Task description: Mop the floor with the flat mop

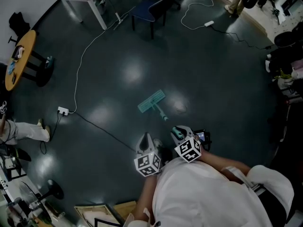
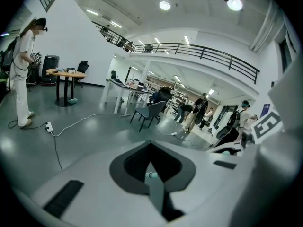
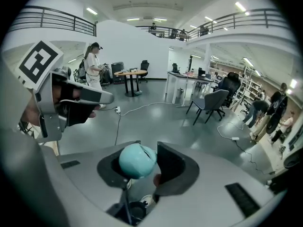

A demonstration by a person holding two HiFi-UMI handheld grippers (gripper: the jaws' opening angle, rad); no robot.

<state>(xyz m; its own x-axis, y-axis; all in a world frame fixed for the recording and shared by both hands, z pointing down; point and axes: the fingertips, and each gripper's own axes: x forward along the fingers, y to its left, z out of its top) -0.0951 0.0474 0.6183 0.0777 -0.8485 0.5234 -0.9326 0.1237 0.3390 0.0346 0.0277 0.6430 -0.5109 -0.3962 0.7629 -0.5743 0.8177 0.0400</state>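
- Right gripper [image 3: 149, 148]: the jaws are clamped on the teal end cap [image 3: 137, 161] at the top of the flat mop [image 1: 152, 103], which sits against one pad.
- Left gripper [image 2: 151, 145]: the jaw tips are drawn together. A grey shaft [image 2: 156, 193] with a teal far end lies in the recess behind them. I judge this to be the mop handle, ringed by the jaws. The head view does not confirm the contact.
- Mop position: the teal mop head [image 1: 151, 101] lies flat on the dark floor [image 1: 203, 70], just ahead of me, with the handle rising steeply towards the grippers.
- Progress: I judge a mopping stroke to be in hand. The floor is glossy throughout, with no wet track or boundary, so I cannot tell what area is done. I treat the open floor ahead as remaining.
- Obstacles: a white cable [image 1: 78, 74] and its power strip [image 1: 63, 110] lie well to the left, and a blue chair [image 1: 154, 8] stands beyond.
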